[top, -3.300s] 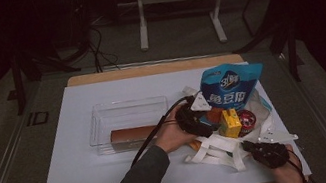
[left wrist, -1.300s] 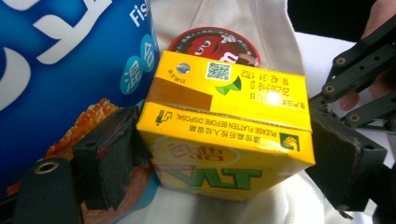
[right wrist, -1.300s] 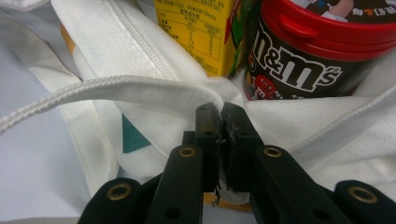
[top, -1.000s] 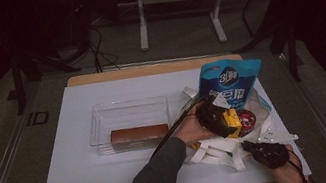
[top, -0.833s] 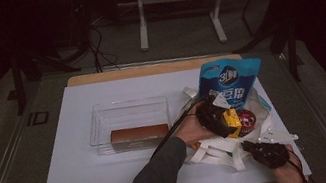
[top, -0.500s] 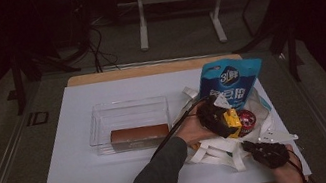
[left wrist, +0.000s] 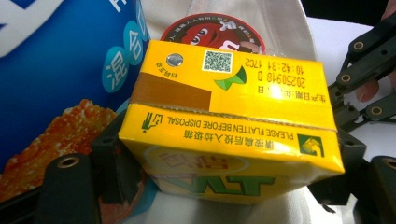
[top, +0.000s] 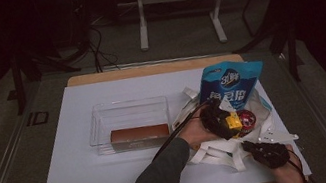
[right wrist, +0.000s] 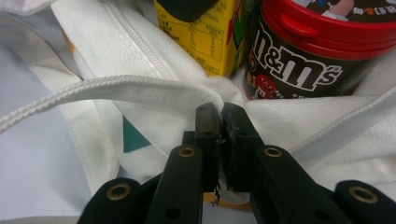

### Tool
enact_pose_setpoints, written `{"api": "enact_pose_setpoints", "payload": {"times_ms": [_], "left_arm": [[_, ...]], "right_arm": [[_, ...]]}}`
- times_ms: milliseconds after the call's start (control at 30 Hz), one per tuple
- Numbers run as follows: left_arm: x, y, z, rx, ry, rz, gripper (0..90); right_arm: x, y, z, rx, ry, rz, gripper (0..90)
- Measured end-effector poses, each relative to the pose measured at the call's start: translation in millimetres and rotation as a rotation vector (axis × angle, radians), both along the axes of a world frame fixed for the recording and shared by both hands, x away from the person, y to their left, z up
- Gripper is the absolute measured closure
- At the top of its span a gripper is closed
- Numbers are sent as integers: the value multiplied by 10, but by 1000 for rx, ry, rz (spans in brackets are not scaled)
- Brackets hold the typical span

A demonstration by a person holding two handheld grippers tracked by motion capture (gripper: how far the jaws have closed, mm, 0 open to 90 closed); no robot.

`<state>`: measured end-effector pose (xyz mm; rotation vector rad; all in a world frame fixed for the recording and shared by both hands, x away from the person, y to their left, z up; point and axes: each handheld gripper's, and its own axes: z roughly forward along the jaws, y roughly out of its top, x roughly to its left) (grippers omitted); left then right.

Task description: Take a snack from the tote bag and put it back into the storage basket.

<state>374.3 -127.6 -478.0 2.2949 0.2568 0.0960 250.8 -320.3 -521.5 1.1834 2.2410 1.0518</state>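
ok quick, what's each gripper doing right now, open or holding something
left gripper: jaws either side of the yellow drink carton, just been closing on it.
right gripper: shut on the white bag edge.

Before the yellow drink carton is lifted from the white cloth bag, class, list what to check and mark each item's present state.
1. Yellow drink carton sits between the left gripper jaws, which have just been closing: ok.
2. Pads pressing on it: cannot tell.
3. Right gripper pinches the white cloth bag: ok.
4. Red-lidded candy jar stands close beside the carton: not ok.
5. Clear plastic bin has room beside the brown block: ok.
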Motion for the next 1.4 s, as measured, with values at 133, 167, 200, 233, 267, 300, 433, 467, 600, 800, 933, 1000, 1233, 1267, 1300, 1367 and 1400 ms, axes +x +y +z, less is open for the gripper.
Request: {"api": "enact_pose_setpoints", "payload": {"times_ms": [133, 167, 200, 233, 267, 300, 433, 467, 600, 800, 933, 1000, 1233, 1267, 1300, 1367, 1400], "left_arm": [[-10, 3, 6, 15, -12, -6, 273], [-12, 7, 9, 18, -14, -7, 279], [-13, 9, 10, 19, -16, -9, 282], [-13, 11, 10, 19, -16, -9, 284], [-14, 11, 12, 20, -17, -8, 286], [-16, 11, 12, 20, -17, -7, 286], [-31, 9, 21, 25, -23, -1, 289], [-36, 6, 24, 28, -25, 1, 289], [-49, 5, 38, 38, -31, 10, 289], [-45, 31, 70, 36, -23, 22, 289], [-46, 57, 109, 38, -22, 28, 289], [-49, 73, 134, 29, -16, 37, 289], [-66, 145, 240, 18, -27, 47, 289], [-70, 161, 262, 9, -22, 53, 289], [-70, 174, 277, 9, -23, 54, 289], [-74, 206, 319, -2, -14, 62, 289], [-75, 217, 333, -4, -16, 63, 289]], "right_arm": [[-1, 1, 0, -1, 0, 0, 852], [-2, 1, 0, 1, 0, -1, 852], [-2, 2, 0, 0, 0, -1, 852], [-1, 0, 0, 1, 0, 0, 852], [-1, 0, -1, 2, 0, 0, 852], [0, -1, -1, 2, 0, 0, 852], [0, -4, -2, 2, -1, 2, 852], [0, -4, -2, 2, -1, 2, 852], [-1, -4, -2, 3, -1, 1, 852], [-1, -4, -3, 3, 0, 0, 852], [-1, -5, -4, 5, 0, 0, 853], [-1, -6, -4, 5, 1, 0, 852], [-2, -5, -5, 7, 1, 0, 852], [-1, -5, -6, 7, 1, 0, 852], [-1, -5, -5, 7, 1, 0, 852], [-2, -5, -5, 6, 1, 0, 852], [-2, -4, -5, 6, 1, -1, 852]]}}
